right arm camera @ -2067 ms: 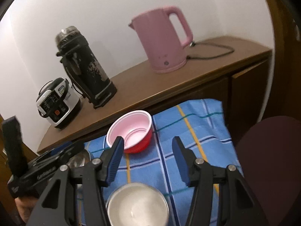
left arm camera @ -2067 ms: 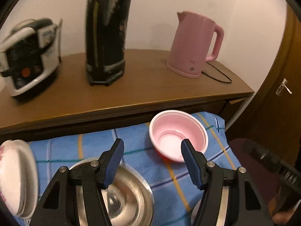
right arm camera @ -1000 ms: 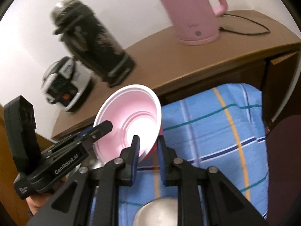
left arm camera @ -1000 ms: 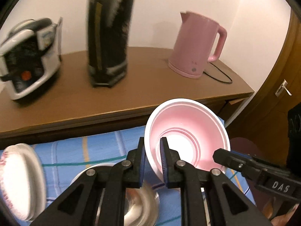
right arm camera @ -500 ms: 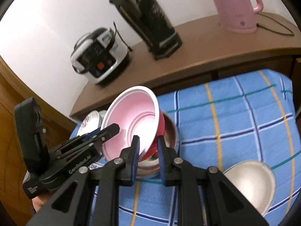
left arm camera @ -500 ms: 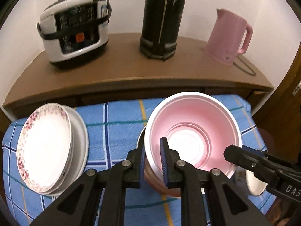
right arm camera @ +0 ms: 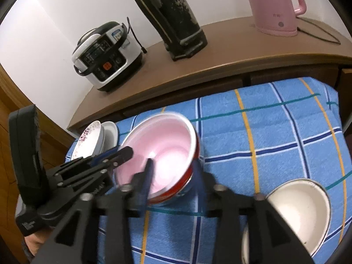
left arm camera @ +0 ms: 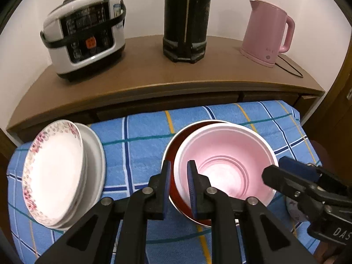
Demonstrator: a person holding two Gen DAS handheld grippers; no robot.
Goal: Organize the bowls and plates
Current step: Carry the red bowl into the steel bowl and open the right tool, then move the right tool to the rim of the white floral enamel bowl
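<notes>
Now, through the left wrist view, the left claw (left arm camera: pixel 178 182) is pinching the near rim of the pink bowl (left arm camera: pixel 228 167), its two blue pads closed on the bowl's wall, one outside and one inside. The pink bowl is sitting nested in a steel bowl (left arm camera: pixel 170 154), whose rim is showing as a crescent on the bowl's left. Both are resting on the blue checked cloth (left arm camera: pixel 140 151) covering the worktop. To the left, a stack of plates (left arm camera: pixel 55 171) is lying on the cloth, the top one having a floral rim. The right claw (left arm camera: pixel 286 171) is reaching in from the right, its tip just beside the bowl's far rim. Behind, on the wooden sideboard (left arm camera: pixel 154 72), a rice cooker (left arm camera: pixel 85 37), a black thermos (left arm camera: pixel 186 19) and a pink kettle (left arm camera: pixel 267 30) are standing.

Next, through the right wrist view, the right claw (right arm camera: pixel 172 171) is straddling the pink bowl's (right arm camera: pixel 160 151) rim; its jaws have just been opening, and the blurred fingers are standing apart from the wall, one inside and one outside. The left claw (right arm camera: pixel 125 153) is gripping the opposite rim. A white enamel bowl (right arm camera: pixel 299 206) is sitting well apart at the lower right on the cloth (right arm camera: pixel 275 136), and the plates (right arm camera: pixel 96 138) are lying beyond the pink bowl on the left.
</notes>
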